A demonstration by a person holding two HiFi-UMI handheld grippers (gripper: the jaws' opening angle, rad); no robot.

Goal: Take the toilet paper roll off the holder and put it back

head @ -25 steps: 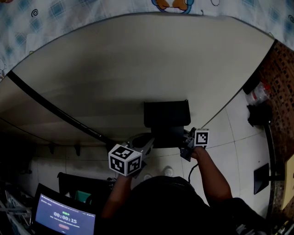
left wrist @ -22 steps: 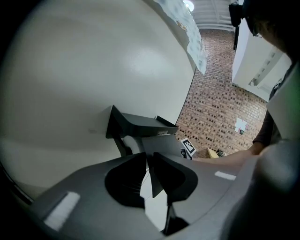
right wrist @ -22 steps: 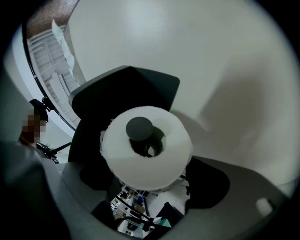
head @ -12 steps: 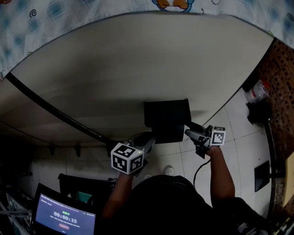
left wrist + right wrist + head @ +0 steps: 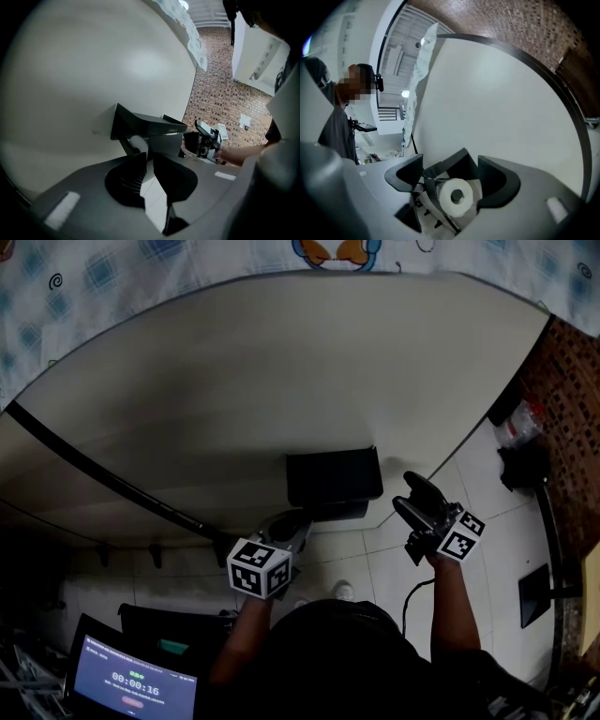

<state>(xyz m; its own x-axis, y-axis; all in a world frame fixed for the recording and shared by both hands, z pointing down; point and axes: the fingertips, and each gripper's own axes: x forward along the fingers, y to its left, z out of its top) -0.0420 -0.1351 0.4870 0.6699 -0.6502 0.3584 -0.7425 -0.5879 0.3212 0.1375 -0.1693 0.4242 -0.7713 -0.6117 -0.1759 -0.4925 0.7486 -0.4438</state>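
A black toilet paper holder (image 5: 333, 479) is fixed to the pale wall. The white roll (image 5: 457, 196) sits in it under the lid, and it also shows as a white roll (image 5: 139, 142) below the holder (image 5: 147, 124). My right gripper (image 5: 417, 501) hangs a little to the right of the holder, clear of it. Its jaws are closing with the roll ahead in line between them, untouched. My left gripper (image 5: 292, 526) is just below the holder's left side, its jaws a narrow gap apart with nothing in it (image 5: 150, 154).
A dark pipe (image 5: 103, 465) runs slantwise along the wall at left. A screen with a timer (image 5: 136, 688) stands low left. Tiled floor (image 5: 403, 554) lies below the holder, brick wall (image 5: 572, 381) at right. A person (image 5: 335, 126) stands off to the side.
My right gripper has drawn away from the holder's right side, out to the right and turned. The left gripper has stayed below the holder.
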